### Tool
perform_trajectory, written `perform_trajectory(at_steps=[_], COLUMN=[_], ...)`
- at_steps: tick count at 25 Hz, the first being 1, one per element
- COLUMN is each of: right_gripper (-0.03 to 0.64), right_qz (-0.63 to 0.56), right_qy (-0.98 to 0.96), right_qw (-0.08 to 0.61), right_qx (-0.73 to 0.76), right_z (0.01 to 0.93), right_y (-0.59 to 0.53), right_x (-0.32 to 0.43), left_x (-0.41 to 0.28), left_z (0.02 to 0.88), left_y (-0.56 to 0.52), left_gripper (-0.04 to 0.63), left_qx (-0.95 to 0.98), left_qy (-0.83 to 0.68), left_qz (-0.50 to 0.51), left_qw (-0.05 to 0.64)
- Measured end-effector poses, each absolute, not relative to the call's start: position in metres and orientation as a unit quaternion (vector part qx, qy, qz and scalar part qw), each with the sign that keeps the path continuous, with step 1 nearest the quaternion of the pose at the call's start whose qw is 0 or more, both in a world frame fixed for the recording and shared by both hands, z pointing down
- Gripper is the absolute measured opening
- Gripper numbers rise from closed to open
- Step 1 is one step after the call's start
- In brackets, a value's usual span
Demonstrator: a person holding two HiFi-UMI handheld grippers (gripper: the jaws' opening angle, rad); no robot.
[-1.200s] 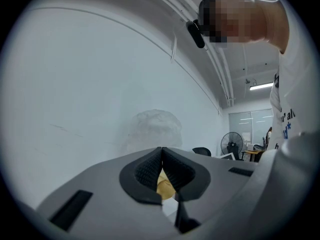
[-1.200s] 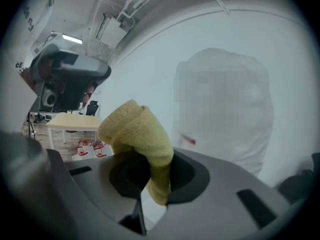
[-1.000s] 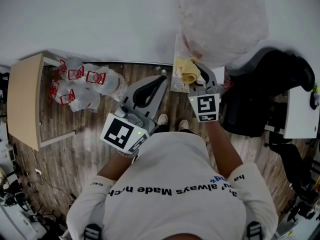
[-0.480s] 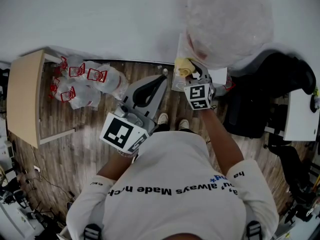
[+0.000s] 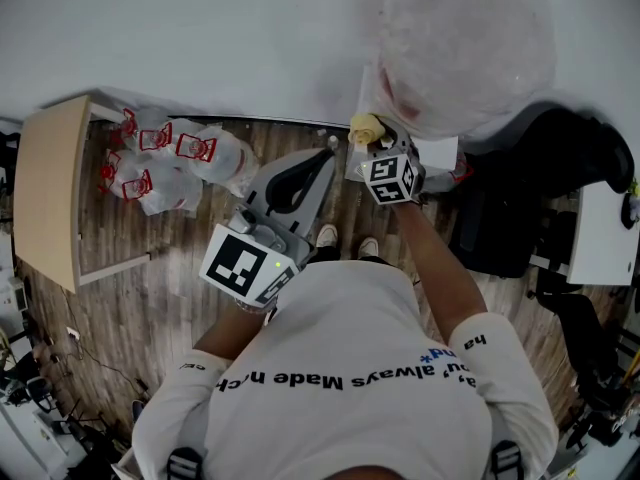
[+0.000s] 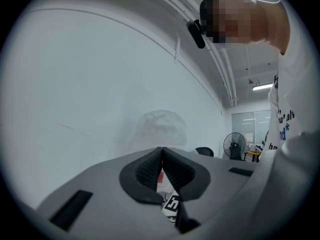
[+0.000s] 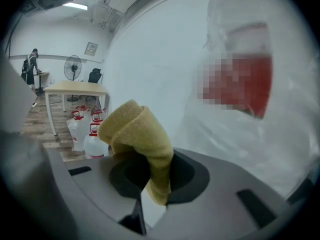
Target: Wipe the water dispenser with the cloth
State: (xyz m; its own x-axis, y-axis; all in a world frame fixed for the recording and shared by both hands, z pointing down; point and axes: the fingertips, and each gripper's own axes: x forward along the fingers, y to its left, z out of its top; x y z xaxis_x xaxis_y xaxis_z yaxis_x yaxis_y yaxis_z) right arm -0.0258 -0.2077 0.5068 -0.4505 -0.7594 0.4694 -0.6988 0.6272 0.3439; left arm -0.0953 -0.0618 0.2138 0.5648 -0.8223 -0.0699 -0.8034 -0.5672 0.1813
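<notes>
The water dispenser [image 5: 437,154] stands against the wall, and its big bottle [image 5: 460,48] is wrapped in clear plastic. My right gripper [image 5: 376,140] is shut on a folded yellow cloth [image 5: 364,128] and holds it at the dispenser's front, just below the bottle. In the right gripper view the cloth [image 7: 140,134] bulges out of my right gripper [image 7: 152,176], with the wrapped bottle [image 7: 250,109] close on the right. My left gripper [image 5: 326,156] is shut with nothing in it, left of the dispenser. From the left gripper [image 6: 161,156] view the bottle [image 6: 161,129] shows ahead.
Several water jugs with red handles [image 5: 170,163] lie on the wooden floor by a light wooden table [image 5: 50,198]. A black chair [image 5: 540,188] and a white desk [image 5: 600,228] stand to the right. The white wall [image 5: 200,38] runs behind. A person [image 7: 31,64] and a fan [image 7: 74,64] are far off.
My right gripper has carried the cloth forward and a little left, closer under the bottle. The left gripper has stayed put.
</notes>
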Motion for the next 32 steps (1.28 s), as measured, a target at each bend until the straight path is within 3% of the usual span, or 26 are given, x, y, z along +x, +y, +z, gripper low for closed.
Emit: perform_trajectory(at_steps=[32], right_gripper=[0.064], right_qz=[0.001], right_qy=[-0.817], right_qw=[0.405], right_qx=[0.41], right_z=[0.611], right_y=[-0.234], right_x=[-0.024], left_x=[-0.103], left_z=[0.218], left_y=[-0.06], left_gripper=[0.02], left_qx=[0.876], left_qy=[-0.473], left_qz=[-0.064], left_qw=[0.072])
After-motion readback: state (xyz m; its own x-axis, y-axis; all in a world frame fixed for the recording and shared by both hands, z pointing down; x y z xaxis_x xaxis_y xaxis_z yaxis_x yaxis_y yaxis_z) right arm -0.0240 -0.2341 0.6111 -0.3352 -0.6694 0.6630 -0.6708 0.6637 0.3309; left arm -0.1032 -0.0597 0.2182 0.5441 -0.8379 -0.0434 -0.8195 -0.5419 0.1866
